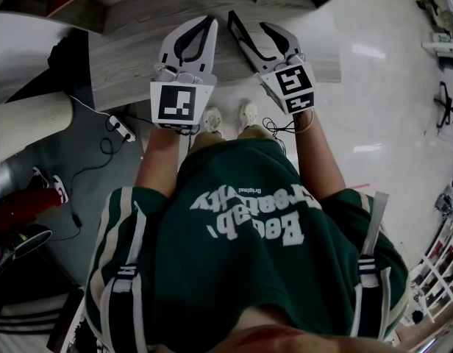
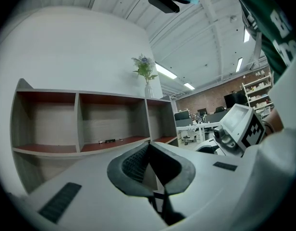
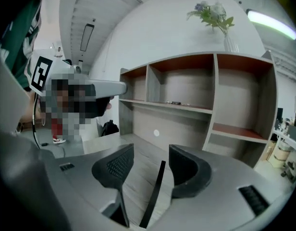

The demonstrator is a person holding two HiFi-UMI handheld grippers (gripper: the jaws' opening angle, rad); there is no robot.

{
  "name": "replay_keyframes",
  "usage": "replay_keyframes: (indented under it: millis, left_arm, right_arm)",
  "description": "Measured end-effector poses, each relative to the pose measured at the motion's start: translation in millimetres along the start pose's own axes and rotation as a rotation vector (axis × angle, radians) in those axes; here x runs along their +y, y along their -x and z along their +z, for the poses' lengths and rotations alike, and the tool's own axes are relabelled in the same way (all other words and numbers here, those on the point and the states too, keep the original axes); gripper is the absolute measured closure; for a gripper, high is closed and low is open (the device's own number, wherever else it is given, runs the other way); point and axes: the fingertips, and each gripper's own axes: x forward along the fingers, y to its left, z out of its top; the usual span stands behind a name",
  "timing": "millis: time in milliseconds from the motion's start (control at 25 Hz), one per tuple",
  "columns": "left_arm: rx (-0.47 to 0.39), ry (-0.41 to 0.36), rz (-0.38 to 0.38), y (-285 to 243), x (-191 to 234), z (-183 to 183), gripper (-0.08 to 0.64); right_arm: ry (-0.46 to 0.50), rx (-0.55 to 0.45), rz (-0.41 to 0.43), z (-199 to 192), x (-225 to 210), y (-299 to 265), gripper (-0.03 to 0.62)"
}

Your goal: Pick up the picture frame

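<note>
Since no picture frame can be made out in any view, its place is unknown and no grasp is judged to be under way. The left gripper (image 2: pixel 148 153) has its fingers together with nothing between them. The right gripper (image 3: pixel 150 165) has its fingers apart, probably readied for the frame. A thin dark strip (image 3: pixel 154 191) stands between them, touching neither; whether it is the frame edge-on or gripper hardware cannot be told. Both grippers hang over the wooden tabletop (image 1: pixel 123 57), facing the shelf unit (image 3: pixel 196 90).
</note>
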Motion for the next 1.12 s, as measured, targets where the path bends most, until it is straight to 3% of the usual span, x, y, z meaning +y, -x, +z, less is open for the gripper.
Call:
replay_keyframes:
  millis: [480, 800, 1120]
  left_arm:
    - [0.028, 0.001, 0.051, 1, 13, -20, 0.541]
    - [0.054, -0.063, 0.075, 2, 23, -30, 0.541]
    - [0.062, -0.066, 0.087, 2, 21, -32, 0.541]
  right_arm:
    - [-0.020, 0.336, 0.096, -81, -6, -47, 0.376]
    - [-0.027, 0.553, 0.132, -127, -11, -75, 0.376]
    - [-0.060, 0.693, 0.174, -155, -12, -92, 0.376]
